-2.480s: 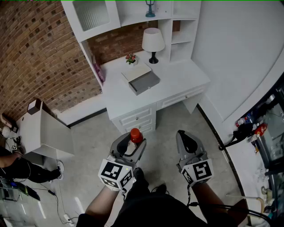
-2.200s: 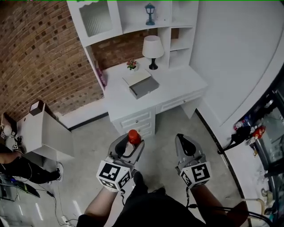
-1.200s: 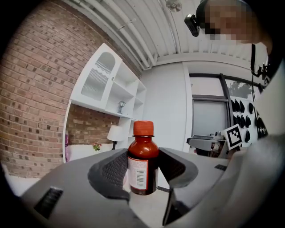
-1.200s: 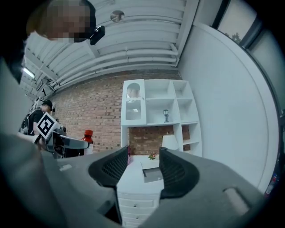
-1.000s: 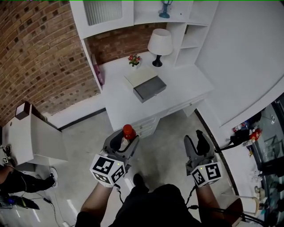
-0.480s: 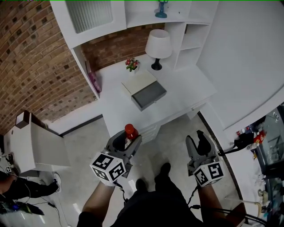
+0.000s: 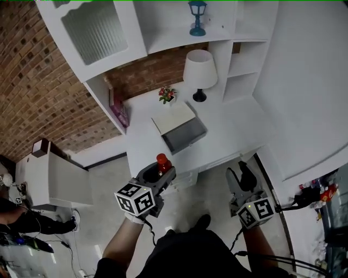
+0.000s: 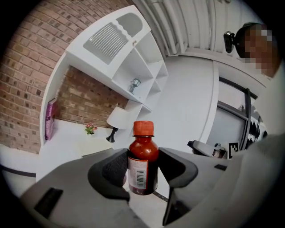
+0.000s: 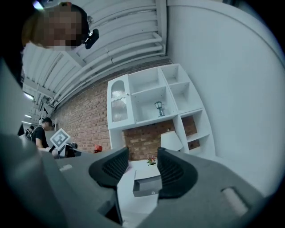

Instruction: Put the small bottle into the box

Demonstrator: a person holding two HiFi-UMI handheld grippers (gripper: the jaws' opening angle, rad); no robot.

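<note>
A small dark-red bottle (image 8: 143, 162) with an orange cap and a barcode label stands upright between the jaws of my left gripper (image 8: 142, 171), which is shut on it. In the head view the left gripper (image 7: 156, 175) holds the small bottle (image 7: 162, 162) just before the white desk's (image 7: 234, 127) front edge. The grey box (image 7: 185, 135) lies open on the desk, its pale lid (image 7: 173, 117) behind it; the right gripper view shows the grey box (image 9: 148, 186) too. My right gripper (image 7: 241, 178) hangs open and holds nothing, to the right and below the desk front.
A white lamp (image 7: 199, 72), a small flower pot (image 7: 167, 95) and a pink book (image 7: 118, 113) stand at the back of the desk. White shelves (image 7: 163, 27) with a blue lantern (image 7: 197, 10) rise above. A white cabinet (image 7: 49, 176) stands at left by the brick wall (image 7: 32, 81).
I have walked toward the desk: it now lies closer and larger in view. The left gripper with the bottle has come up to the desk's front edge. The right gripper kept its place beside me.
</note>
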